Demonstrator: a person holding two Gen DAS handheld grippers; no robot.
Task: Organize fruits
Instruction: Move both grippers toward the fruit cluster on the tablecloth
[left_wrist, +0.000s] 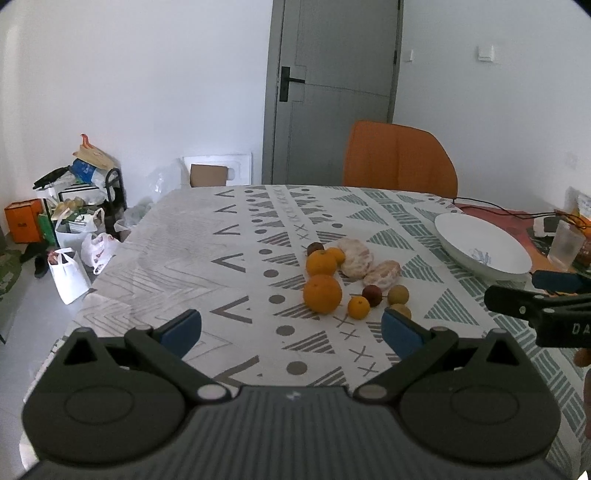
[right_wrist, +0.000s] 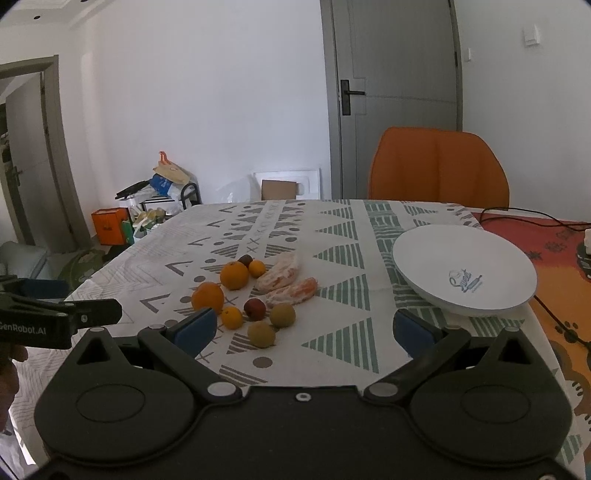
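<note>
1. Left gripper (left_wrist: 291, 330) at the bottom of the left wrist view, jaws spread wide, blue pads (left_wrist: 183, 328) well apart, nothing between them, held above the patterned tablecloth (left_wrist: 184, 258).
2. Right gripper (right_wrist: 304, 330) at the bottom of the right wrist view, likewise spread wide and holding nothing; also seen entering at the right edge of the left wrist view.
3. Fruits clustered at the centre of both views, lying on the tablecloth, not in the bowl.
4. Two large oranges (left_wrist: 322, 293) at the left of the cluster, one behind the other in the left wrist view, close together.
5. Two small oranges (right_wrist: 232, 317): one at the near side of the cluster, one at the far side just beside the rear large orange.
6. Two peeled citrus pieces (right_wrist: 291, 290) side by side at the right of the cluster, touching or nearly so.
7. A dark red fruit (right_wrist: 254, 308) in the middle front, with two greenish-brown round fruits (right_wrist: 282, 315) just beside it; one of these partly hidden behind the left gripper's right pad in the left wrist view.
8. Another dark small fruit (left_wrist: 315, 248) at the far end of the cluster.
9. White bowl (right_wrist: 413, 254) at centre right of the right wrist view, well apart from the fruits, blue print inside.
10. Orange chair (left_wrist: 399, 158) beyond the table's far edge, in front of a grey door (left_wrist: 332, 74).
</note>
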